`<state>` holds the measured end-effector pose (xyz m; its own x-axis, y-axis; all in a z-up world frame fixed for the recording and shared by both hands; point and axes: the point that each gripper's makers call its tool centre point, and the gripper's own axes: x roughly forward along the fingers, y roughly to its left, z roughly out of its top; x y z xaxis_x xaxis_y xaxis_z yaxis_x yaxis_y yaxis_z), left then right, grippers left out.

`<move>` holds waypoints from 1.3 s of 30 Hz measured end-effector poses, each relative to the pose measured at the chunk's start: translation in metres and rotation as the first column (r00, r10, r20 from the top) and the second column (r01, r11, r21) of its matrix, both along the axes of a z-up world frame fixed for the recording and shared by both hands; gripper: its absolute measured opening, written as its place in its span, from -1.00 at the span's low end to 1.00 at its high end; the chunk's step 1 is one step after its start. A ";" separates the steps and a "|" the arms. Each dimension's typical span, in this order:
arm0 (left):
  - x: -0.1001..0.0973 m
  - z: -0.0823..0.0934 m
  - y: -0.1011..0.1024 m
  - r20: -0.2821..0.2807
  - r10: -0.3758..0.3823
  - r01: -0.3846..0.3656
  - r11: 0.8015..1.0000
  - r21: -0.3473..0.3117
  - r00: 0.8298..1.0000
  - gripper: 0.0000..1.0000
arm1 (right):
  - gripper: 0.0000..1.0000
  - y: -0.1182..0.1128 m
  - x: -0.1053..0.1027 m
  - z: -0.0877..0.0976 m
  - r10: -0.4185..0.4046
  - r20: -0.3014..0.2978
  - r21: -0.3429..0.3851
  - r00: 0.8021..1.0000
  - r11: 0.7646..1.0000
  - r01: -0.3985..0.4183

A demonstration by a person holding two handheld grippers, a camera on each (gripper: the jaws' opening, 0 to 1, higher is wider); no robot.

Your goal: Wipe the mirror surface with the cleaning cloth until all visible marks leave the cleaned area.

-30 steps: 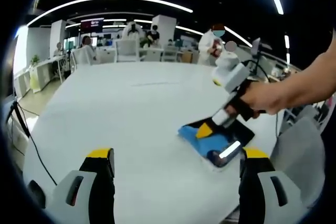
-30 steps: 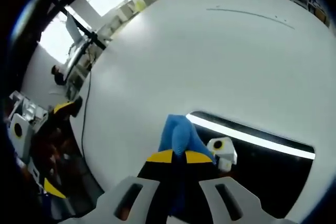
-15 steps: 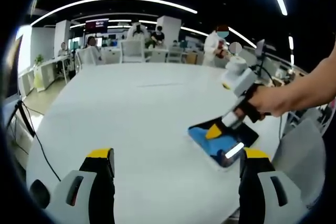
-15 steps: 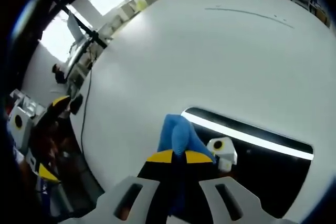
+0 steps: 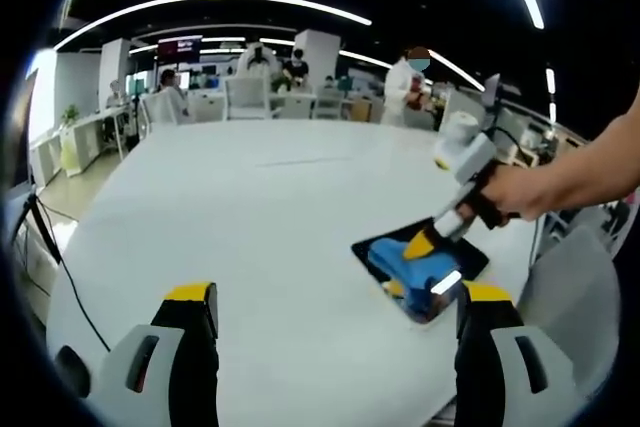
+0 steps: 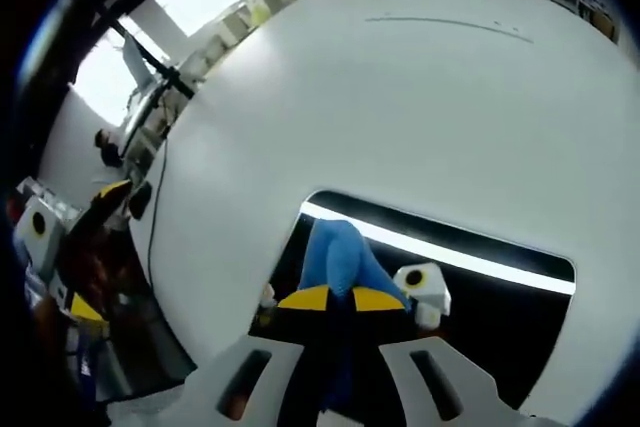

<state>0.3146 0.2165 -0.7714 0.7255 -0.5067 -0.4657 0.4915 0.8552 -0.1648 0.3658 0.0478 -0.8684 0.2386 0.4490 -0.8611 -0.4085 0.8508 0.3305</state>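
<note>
Blue microfibre is what you should track first: in the left gripper view the cleaning cloth (image 5: 412, 265) lies on the dark mirror (image 5: 470, 259), which sits flat on the white table (image 5: 250, 227) off to your right and ahead; your right gripper (image 5: 422, 244) comes down onto it from the right, held in your right hand (image 5: 518, 190), with its yellow tip resting on the cloth; your left gripper (image 5: 335, 302) has its jaws spread wide with nothing between them, pointing at bare tabletop, well apart from the mirror; so the right hand is plainly the nearer one and the left has no part in the stroke as things stand.

In the right gripper view the right gripper (image 6: 335, 299) has its jaws closed together on the cleaning cloth (image 6: 335, 255), a blue fold rising just beyond the yellow tips; the mirror (image 6: 500, 297) spreads as a dark rectangle with its long axis running left to right across the view, a bright strip of reflected light near its far edge; the cloth sits toward the mirror's left end, so most of the unwiped glass lies to the right of your jaws; I judge the next stroke should travel rightward along that long axis; whether marks remain on the glass is too hard to tell against the reflections; the table (image 6: 430, 97) lies beyond the mirror's far edge.
</note>
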 end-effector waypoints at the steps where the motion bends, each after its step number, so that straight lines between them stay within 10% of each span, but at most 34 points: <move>1: 0.000 0.000 0.000 0.000 0.000 0.000 1.000 0.000 1.000 0.99 | -0.98 -0.002 0.000 0.000 0.000 0.002 -0.002 1.000 1.000 0.000; 39: -0.017 -0.008 -0.002 -0.014 -0.089 0.090 0.992 0.085 0.996 1.00 | -0.98 -0.117 -0.003 0.000 -0.105 0.001 -0.070 0.995 0.992 0.104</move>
